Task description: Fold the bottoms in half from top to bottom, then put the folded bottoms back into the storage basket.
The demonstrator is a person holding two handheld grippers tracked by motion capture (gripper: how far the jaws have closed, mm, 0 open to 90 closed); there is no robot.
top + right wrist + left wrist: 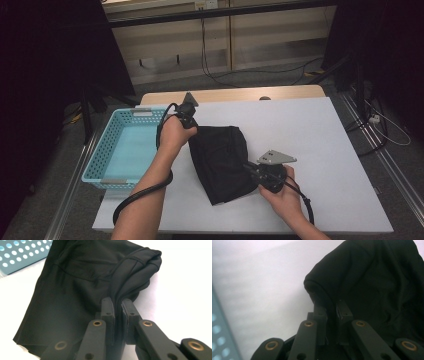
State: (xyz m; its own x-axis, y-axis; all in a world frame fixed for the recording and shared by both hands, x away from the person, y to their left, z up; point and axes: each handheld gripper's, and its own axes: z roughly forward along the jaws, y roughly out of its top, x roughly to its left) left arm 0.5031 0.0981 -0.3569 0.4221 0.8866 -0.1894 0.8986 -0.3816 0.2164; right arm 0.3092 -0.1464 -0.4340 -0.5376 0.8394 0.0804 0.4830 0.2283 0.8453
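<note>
Left gripper (pixel 192 126): fingers clamp black cloth (pixel 220 160) far-left edge | right gripper (pixel 248 169): fingers clamp near-right edge | tabletop (pixel 320 140)

Bare forearms, no sleeves; black tools (pixel 196 127) (pixel 248 169), brass-ringed pivots, grey three-cornered plates, black trailing cables.

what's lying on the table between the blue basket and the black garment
Nothing: in the high view a bare strip of white table separates the perforated blue plastic basket from the folded black fabric garment.
</note>
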